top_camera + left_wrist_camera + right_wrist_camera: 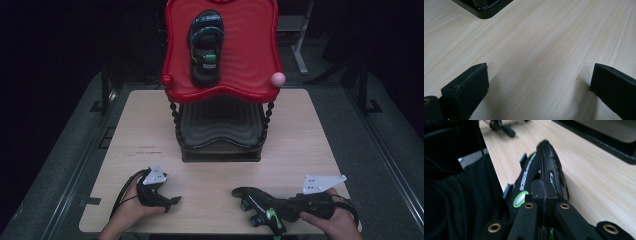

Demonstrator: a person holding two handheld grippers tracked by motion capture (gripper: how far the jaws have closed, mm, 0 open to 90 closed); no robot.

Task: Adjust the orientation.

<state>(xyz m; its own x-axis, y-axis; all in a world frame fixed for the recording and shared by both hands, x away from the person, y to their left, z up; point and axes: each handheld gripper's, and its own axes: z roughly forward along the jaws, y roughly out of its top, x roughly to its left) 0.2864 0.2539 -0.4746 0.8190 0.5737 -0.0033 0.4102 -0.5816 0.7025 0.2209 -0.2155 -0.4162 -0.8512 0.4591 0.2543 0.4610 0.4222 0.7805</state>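
While the left gripper [172, 201] just sits low over the table [150, 130] near the front-left edge, its jaws are spread wide apart with nothing but bare wood between them, which the left gripper view makes pretty obvious. Moving toward the middle, a two-tier stand [220, 150] is parked at the back of the table, with a red tray [250, 60] on top carrying one black sandal [205, 47] lying flat. Further right, at the front edge, the second sandal [257, 205] is tipped up on its side, and the right gripper [287, 206] has its jaws clamped tight on it. In the right gripper view the sandal's sole faces right and the green-trimmed straps face left.
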